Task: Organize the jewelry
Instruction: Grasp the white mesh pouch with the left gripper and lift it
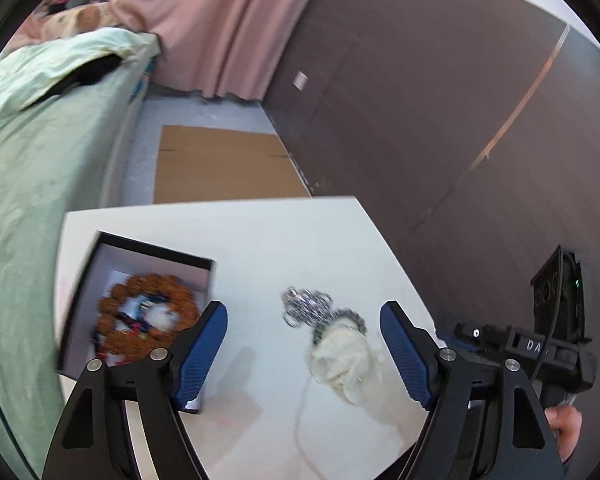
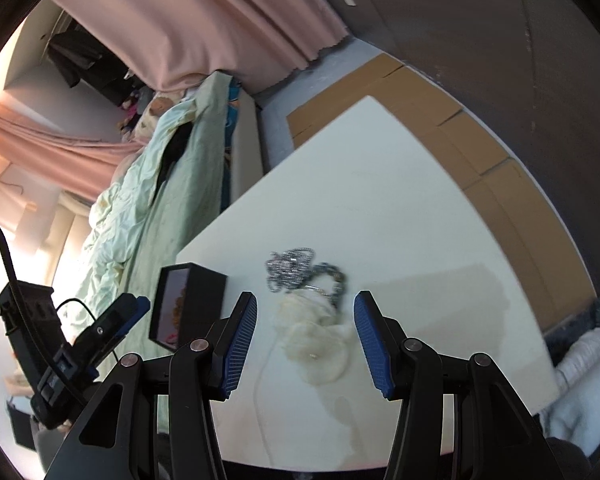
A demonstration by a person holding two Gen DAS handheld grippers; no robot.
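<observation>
I have both tongs over the white table (image 1: 260, 240), angled down at it. My left tongs (image 1: 304, 356) are spread wide with nothing between the blue pads; the jewelry pile shows through the gap, lying on the table below. My right tongs (image 2: 305, 346) stand partly apart, also empty, over the same pile. The pile is a silver chain (image 2: 290, 266) bunched up, touching a grey beaded bracelet (image 2: 332, 280), with a cream fluffy piece (image 2: 316, 344) just beside them and a thin pale cord (image 2: 262, 392) running off toward me. To the left sits a black box (image 1: 140, 304), open, holding a ring of brown beads (image 1: 148, 316) and some blurred coloured bits I cannot make out. Left of the table is a bed (image 1: 40, 200) with green bedding; cardboard (image 1: 220, 168) lies on the floor beyond it.
</observation>
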